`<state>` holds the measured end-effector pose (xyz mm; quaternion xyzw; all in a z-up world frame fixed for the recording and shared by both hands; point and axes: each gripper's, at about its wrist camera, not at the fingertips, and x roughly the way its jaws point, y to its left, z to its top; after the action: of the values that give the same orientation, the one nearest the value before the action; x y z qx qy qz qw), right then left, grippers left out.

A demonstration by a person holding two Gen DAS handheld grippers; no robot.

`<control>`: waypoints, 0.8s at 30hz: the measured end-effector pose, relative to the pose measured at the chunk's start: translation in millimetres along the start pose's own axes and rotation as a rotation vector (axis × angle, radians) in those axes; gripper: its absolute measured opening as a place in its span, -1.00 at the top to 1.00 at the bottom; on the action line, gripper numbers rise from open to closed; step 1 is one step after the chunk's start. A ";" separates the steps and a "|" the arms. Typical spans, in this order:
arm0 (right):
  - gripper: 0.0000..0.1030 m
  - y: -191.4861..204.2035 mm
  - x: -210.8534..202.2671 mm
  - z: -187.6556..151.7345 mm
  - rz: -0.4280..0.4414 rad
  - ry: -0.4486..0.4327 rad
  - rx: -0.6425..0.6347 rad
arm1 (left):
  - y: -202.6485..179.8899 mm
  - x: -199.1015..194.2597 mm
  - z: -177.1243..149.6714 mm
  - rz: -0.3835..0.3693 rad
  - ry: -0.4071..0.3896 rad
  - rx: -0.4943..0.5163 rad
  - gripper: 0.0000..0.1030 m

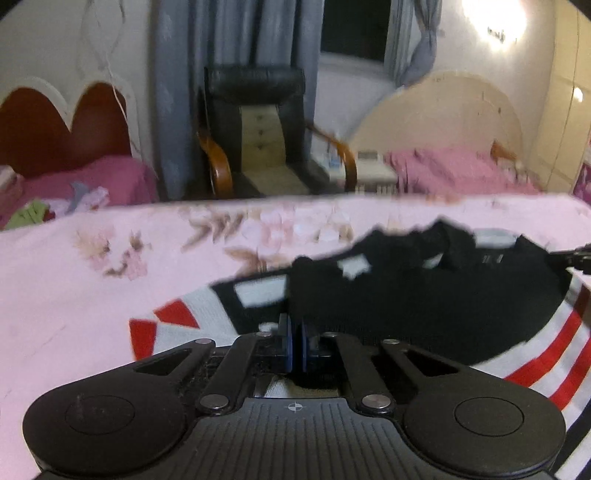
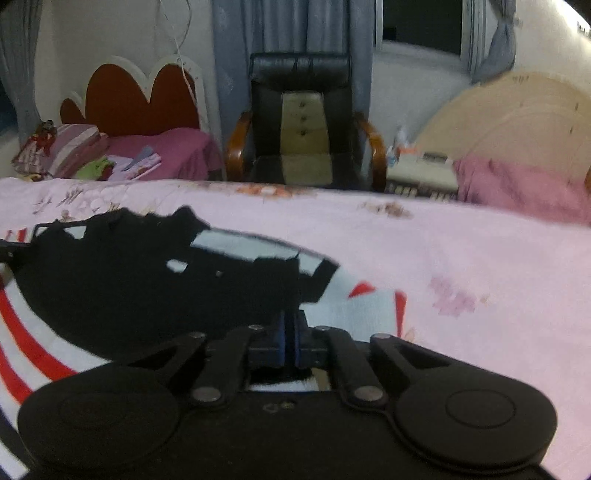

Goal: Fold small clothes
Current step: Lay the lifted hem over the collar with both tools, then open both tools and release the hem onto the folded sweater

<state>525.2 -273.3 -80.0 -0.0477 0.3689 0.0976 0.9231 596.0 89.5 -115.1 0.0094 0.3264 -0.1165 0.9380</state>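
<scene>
Both grippers are clamped down on the same garment here. The left gripper [image 1: 295,343] has its blue pads [image 1: 289,347] pressed together on the near edge of the sweater [image 1: 424,306], and the right gripper [image 2: 290,341] is doing the same thing on its side — jaws pinched tight with black fabric caught between them. The sweater is a small knit one, mostly black in the middle with white blocks, red and white stripes along one side and some red triangles on a white bit near the corner. It's lying on the bed [image 1: 74,295], spread over a pink sheet with a faded flower print, and the black part looks bunched and lifted a little along its far edge, though the blur makes it hard to say how much. In the left view the stripes [image 1: 546,354] run off to the right; in the right view they curve off to the left [image 2: 29,347], so the two grippers sit at opposite ends of the near hem. Background stuff: a black chair [image 2: 299,122] with wooden arms in front of grey curtains [image 2: 288,33], a red scalloped headboard [image 2: 136,96] with a pile of clothes [image 2: 122,166] on a magenta bed, and a beige rounded headboard [image 1: 443,114] to the right.
</scene>
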 end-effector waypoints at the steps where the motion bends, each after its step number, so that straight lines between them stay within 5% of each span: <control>1: 0.91 1.0 -5.8 1.8 -0.009 -0.036 0.004 | 0.2 -6.1 1.1 0.003 -0.040 -0.009 0.92; 4: 0.91 -3.3 -15.5 8.5 -0.017 -0.119 0.030 | 5.7 -21.4 3.4 0.021 -0.122 -0.048 0.92; 7: 0.91 -4.9 -15.0 12.7 -0.030 -0.145 0.045 | 16.2 -15.2 1.0 0.049 -0.096 -0.092 0.92; 10: 0.92 -7.2 4.0 8.1 -0.072 -0.080 0.052 | 24.2 7.7 -9.4 0.064 -0.005 -0.137 0.92; 17: 0.87 -4.7 20.9 -6.9 -0.129 -0.026 0.048 | 14.5 11.6 -11.6 0.101 -0.018 -0.086 0.91; 19: 0.66 -1.1 16.5 2.3 -0.136 -0.009 0.046 | 16.7 0.2 -6.7 0.106 -0.036 -0.118 0.54; 20: 0.28 4.7 5.7 7.2 -0.132 -0.043 0.039 | 13.5 -12.1 -3.9 0.133 -0.085 -0.105 -0.03; 21: -0.03 8.1 -3.8 9.8 -0.113 -0.098 0.028 | 5.2 -22.9 0.1 0.145 -0.153 -0.081 -0.35; 22: -0.06 14.7 -14.9 13.3 -0.063 -0.153 0.016 | -4.8 -26.0 6.2 0.120 -0.170 -0.074 -0.35; 24: 0.05 35.5 -10.3 22.6 0.043 -0.118 0.010 | -34.0 -17.2 17.2 0.034 -0.131 -0.064 -0.34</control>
<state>525.4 -236.5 -57.1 -0.0293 0.3155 0.1180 0.9411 585.8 58.5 -89.0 -0.0229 0.2676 -0.0905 0.9590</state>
